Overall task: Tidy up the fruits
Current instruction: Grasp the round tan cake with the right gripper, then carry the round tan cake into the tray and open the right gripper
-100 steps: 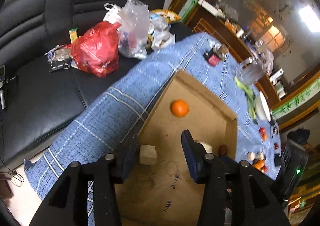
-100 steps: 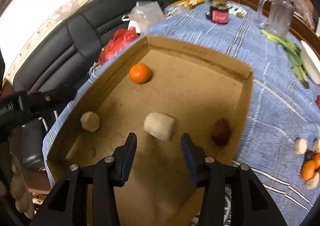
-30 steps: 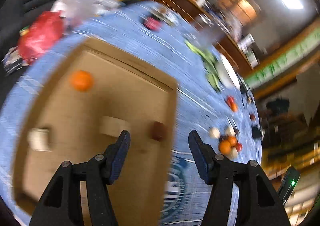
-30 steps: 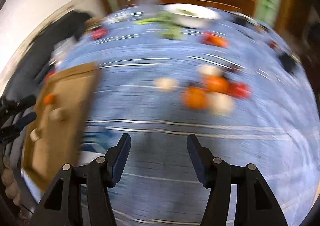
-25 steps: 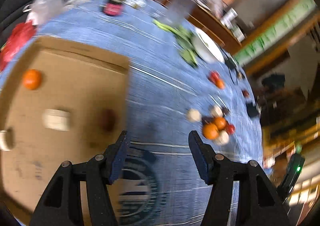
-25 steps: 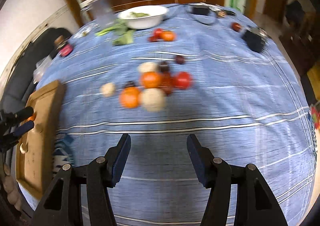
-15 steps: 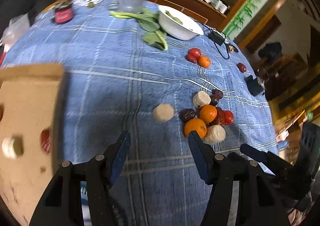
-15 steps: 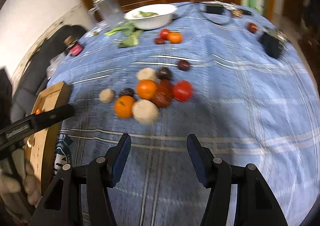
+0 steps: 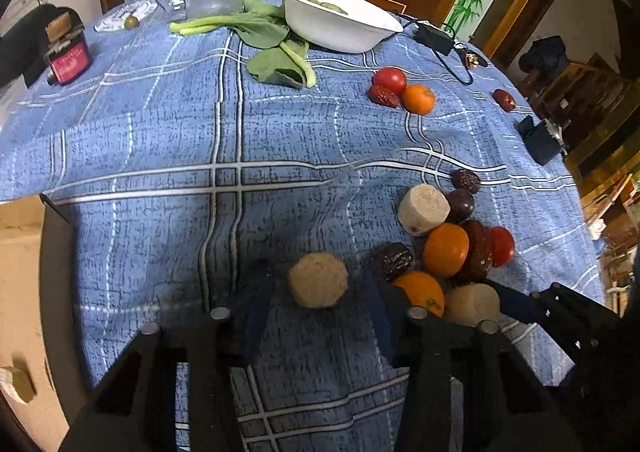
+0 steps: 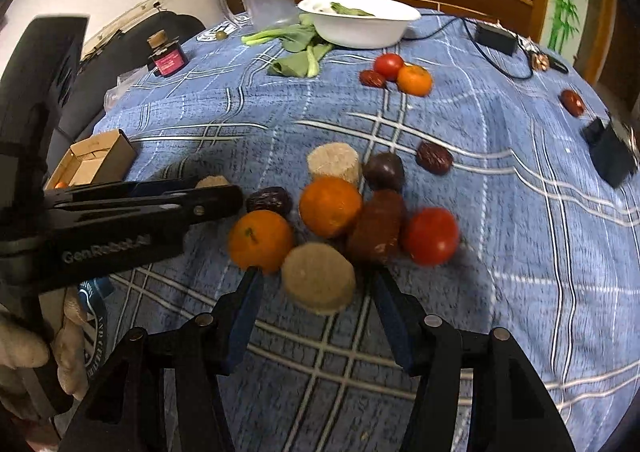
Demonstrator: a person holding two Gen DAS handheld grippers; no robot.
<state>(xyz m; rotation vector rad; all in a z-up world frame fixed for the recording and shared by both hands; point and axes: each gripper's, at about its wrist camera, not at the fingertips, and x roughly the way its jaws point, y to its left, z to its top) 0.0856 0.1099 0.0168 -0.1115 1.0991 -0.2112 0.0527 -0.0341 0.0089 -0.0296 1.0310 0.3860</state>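
Left wrist view: the left gripper [image 9: 318, 316] is pitched steeply down at the tabletop [image 9: 168, 139], covered in blue checked cloth. A tan round piece [image 9: 318, 280] lies between its blurred jaws, which are closing; contact with the pads cannot be made out. It sits apart from the main fruit heap, probably why it is singled out. At three o'clock from it a cluster is seen: a dark date [image 9: 394, 260], two oranges [image 9: 446, 250], a red tomato [image 9: 502, 246] and a pale cut cylinder [image 9: 422, 208]. At nine o'clock the cardboard box [image 9: 20, 252], judged the destination, is partly seen.

Right wrist view: the right gripper [image 10: 316, 304] is likewise angled down, its jaws closing around a second tan round piece [image 10: 318, 282] at the near edge of the heap; a small gap appears on each side, so no grip is made yet. At nine o'clock the other gripper is held side-on by a gloved hand [image 10: 36, 344]. A white bowl [image 10: 360, 25] stands at twelve o'clock.
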